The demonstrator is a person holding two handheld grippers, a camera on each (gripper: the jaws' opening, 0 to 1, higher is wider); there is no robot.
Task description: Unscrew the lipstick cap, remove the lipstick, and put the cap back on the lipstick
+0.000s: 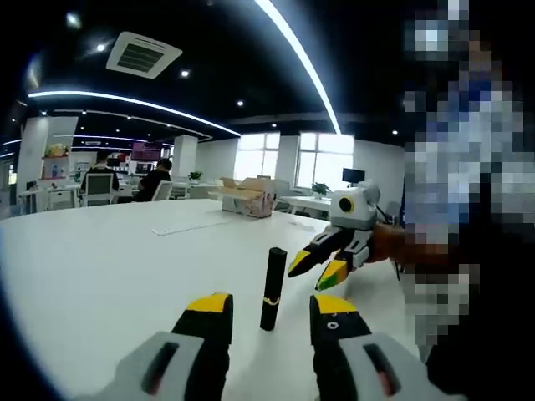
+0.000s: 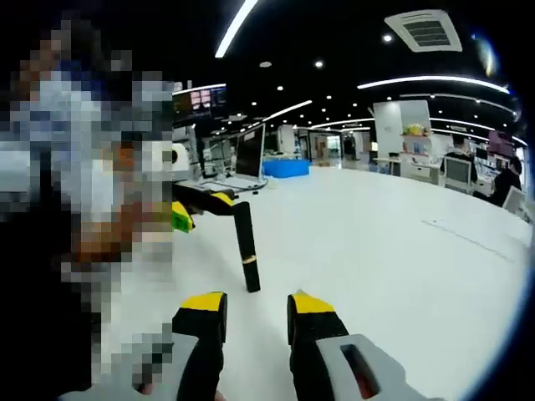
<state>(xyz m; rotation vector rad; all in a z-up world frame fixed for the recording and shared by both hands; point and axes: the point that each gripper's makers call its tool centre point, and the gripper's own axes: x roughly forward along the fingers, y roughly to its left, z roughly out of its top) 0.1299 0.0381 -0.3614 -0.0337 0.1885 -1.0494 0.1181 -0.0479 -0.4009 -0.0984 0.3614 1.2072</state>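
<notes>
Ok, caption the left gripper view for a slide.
Both grippers, left and right, open around an upright black lipstick on the white table.

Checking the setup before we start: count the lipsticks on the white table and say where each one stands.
1. The lipstick stands upright on the white table, cap on, between the left gripper and the right gripper, touched by neither. Nothing suggests another.

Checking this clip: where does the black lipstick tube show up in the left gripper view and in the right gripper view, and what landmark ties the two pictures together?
Left gripper view: the lipstick stands upright on the white table, just right of centre, past the left gripper.
Right gripper view: the lipstick stands left of centre, leaning in the picture, past the right gripper.
Shared landmark: the gold band low on the tube.
</notes>
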